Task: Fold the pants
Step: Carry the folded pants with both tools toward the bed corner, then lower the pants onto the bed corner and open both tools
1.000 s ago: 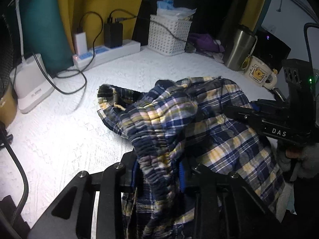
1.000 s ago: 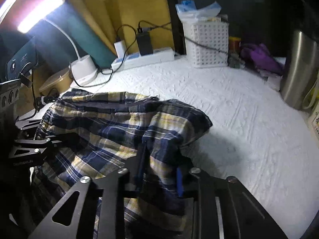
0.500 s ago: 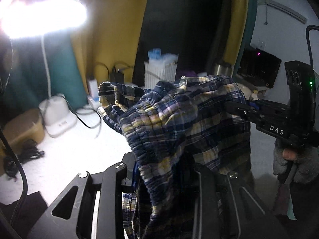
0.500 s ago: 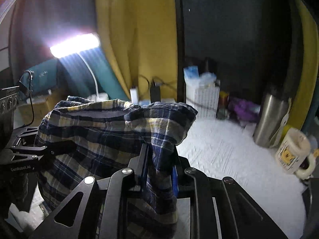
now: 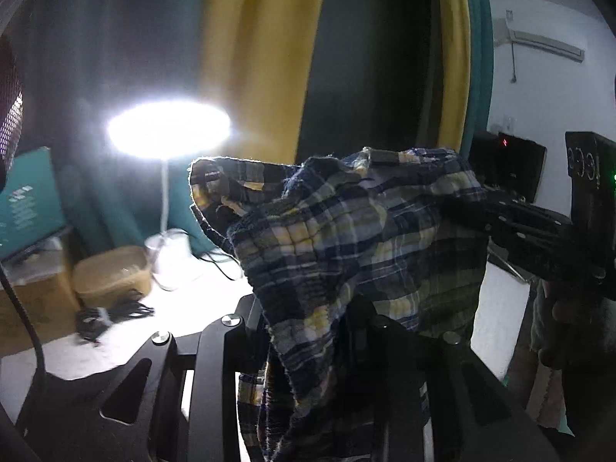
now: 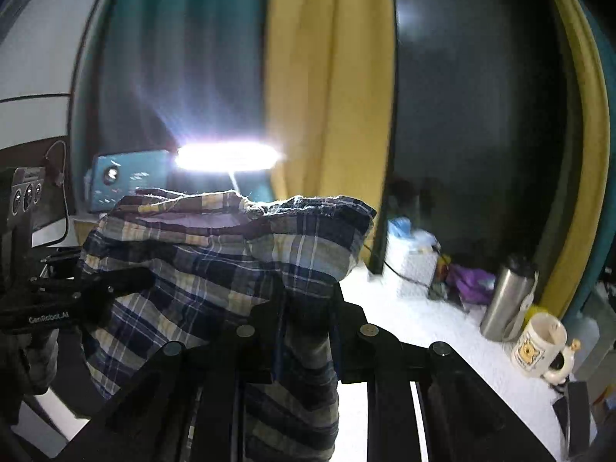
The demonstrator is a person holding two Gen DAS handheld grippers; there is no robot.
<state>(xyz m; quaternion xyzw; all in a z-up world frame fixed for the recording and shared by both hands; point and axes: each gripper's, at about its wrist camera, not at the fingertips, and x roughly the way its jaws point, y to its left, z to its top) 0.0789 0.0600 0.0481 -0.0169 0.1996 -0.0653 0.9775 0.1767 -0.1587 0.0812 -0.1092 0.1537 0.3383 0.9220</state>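
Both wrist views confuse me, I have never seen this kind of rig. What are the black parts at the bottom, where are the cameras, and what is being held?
There is no robot here. A person carries a hand-held two-finger gripper in each hand, and each gripper has a fisheye camera looking forward along its fingers. The black metal at the bottom of each picture is that gripper itself.

In the left wrist view, the left gripper is shut on the plaid pants, and the right gripper appears from the side. In the right wrist view, the right gripper is also shut on the pants, which hang between the two, lifted off the white table.

On the table stand a lit desk lamp, a white basket, a steel flask and a mug.
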